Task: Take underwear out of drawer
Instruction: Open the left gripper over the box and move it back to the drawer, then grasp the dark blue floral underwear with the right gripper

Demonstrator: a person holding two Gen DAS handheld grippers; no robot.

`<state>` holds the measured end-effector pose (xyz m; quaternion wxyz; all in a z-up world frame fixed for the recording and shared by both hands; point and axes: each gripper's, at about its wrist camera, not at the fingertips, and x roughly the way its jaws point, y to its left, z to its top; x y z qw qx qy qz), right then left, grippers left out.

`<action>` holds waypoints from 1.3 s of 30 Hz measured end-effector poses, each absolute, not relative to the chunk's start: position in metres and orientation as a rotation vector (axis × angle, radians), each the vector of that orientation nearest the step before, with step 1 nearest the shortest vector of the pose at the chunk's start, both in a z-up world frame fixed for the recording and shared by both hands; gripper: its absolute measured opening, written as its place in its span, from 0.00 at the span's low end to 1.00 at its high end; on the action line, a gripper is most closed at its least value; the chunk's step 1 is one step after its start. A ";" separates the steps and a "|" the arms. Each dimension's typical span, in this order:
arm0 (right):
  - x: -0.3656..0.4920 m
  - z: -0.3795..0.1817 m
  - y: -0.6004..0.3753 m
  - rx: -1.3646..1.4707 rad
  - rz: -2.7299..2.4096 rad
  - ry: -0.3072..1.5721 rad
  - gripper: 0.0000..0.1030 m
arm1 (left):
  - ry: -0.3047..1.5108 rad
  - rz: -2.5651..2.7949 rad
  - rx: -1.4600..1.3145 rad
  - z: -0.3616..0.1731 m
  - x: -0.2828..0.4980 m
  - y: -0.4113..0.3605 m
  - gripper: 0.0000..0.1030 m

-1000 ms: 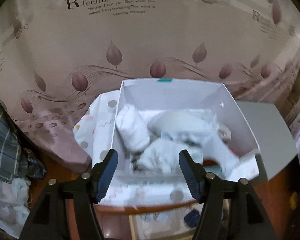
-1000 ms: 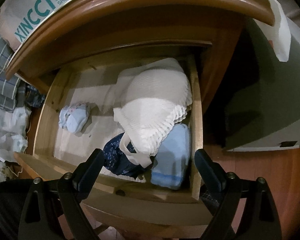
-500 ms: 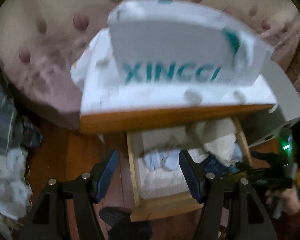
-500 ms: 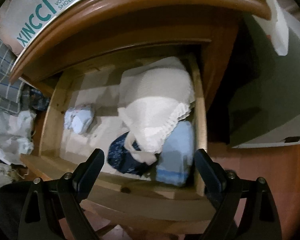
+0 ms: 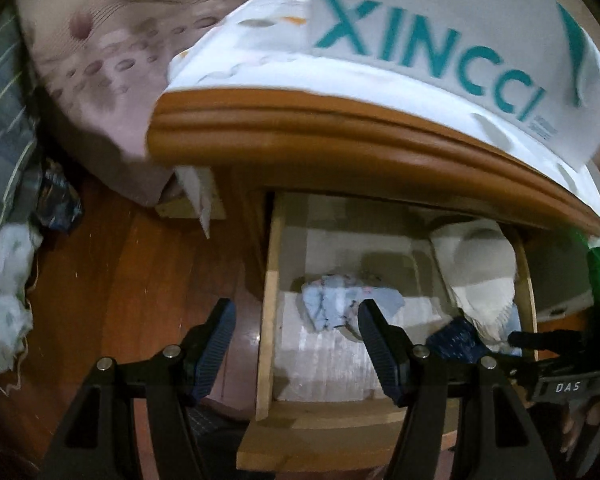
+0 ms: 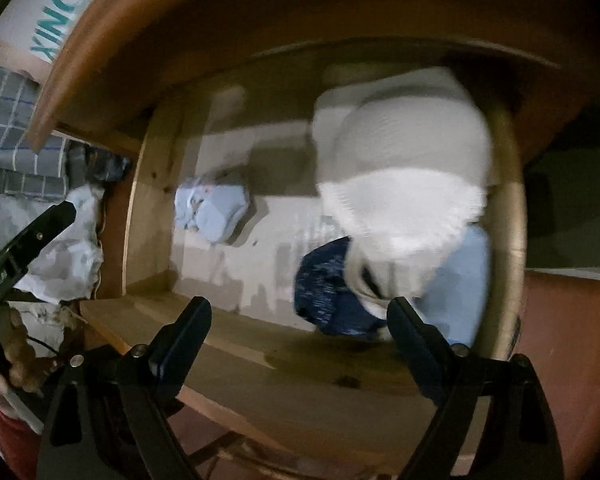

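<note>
Room: dim bedroom, wooden floor (image 5: 132, 280); white XINCCI box (image 5: 440, 32) sits on the nightstand top above the open drawer (image 5: 269, 320).
Underwear: pale blue bundle (image 6: 212, 212) lies at 10 o'clock in your right view; navy piece (image 6: 332, 292) and folded blue one (image 6: 460, 280) sit under the white lace garment (image 6: 404, 192) at 1 o'clock.
Left gripper (image 5: 294, 336): jaws apart, empty, straddling the drawer's side wall.
Right gripper (image 6: 300, 328): empty, jaws narrowing slightly, above the front rail.
Technique: pick one piece; clear the rail, drop straight, pinch the bundle's crown, avoid snagging lace.

Pale bare-wood drawer (image 5: 269, 320); glossy wooden floor (image 5: 140, 280); lacy white cloth (image 6: 404, 200).
</note>
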<state>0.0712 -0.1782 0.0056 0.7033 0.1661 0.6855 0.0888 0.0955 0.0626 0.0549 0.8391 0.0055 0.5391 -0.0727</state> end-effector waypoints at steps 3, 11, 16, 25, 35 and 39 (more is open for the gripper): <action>0.084 -0.010 -0.160 0.335 0.220 1.600 0.82 | 1.171 -0.143 -0.025 0.045 0.097 0.070 0.63; 0.098 -0.051 -0.130 0.143 0.234 1.760 0.81 | 1.175 -0.155 -0.137 0.045 0.100 0.081 0.63; 0.101 -0.061 -0.130 -0.034 0.164 1.785 0.81 | 1.187 -0.171 -0.134 0.043 0.102 0.078 0.63; 0.100 -0.079 -0.131 -0.138 0.151 1.842 0.80 | 1.221 -0.188 -0.139 0.034 0.105 0.073 0.63; 0.090 -0.084 -0.124 -0.229 0.127 1.846 0.43 | 1.274 -0.175 -0.121 0.022 0.107 0.070 0.63; 0.083 -0.069 -0.137 -0.122 0.141 1.812 0.30 | 1.287 -0.175 -0.123 0.019 0.107 0.069 0.63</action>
